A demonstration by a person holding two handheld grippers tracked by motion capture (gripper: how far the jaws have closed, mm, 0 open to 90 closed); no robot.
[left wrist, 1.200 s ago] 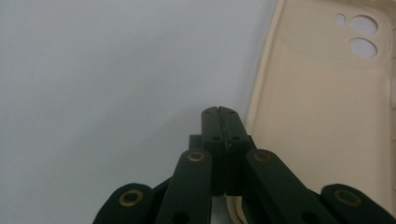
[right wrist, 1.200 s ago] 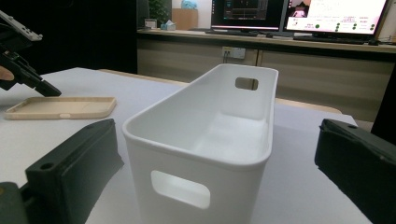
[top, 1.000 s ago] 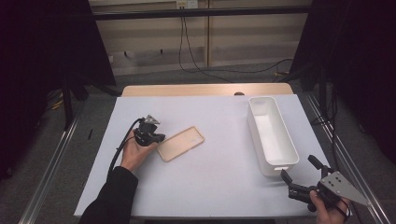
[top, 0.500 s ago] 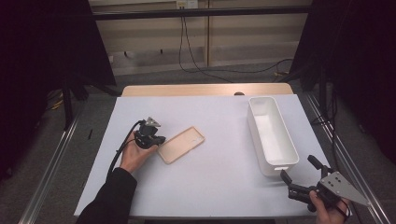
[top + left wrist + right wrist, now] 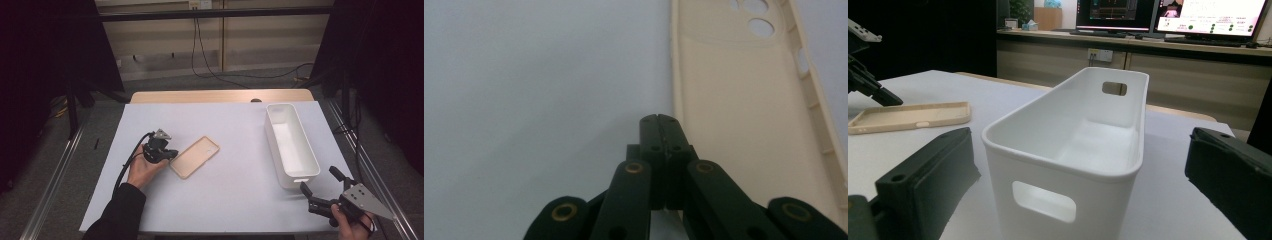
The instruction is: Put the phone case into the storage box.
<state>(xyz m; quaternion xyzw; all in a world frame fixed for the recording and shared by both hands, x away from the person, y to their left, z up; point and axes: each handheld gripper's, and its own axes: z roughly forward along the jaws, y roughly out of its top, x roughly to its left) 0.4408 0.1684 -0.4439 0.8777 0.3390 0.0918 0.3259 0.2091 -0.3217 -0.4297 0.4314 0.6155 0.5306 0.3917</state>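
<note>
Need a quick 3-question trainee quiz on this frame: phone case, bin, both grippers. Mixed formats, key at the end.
1. True or false: the left gripper has its jaws shut with nothing between them.
2. Which end of the beige phone case is the left gripper at? A) the end nearer the person B) the far end C) neither, it is over the white bin
3. In a few words: how do the right gripper jaws stand, and what do they face?

Key
1. True; tips meet beside the case's edge.
2. A
3. Open, empty, facing the bin's near end wall with its handle slot.
</note>
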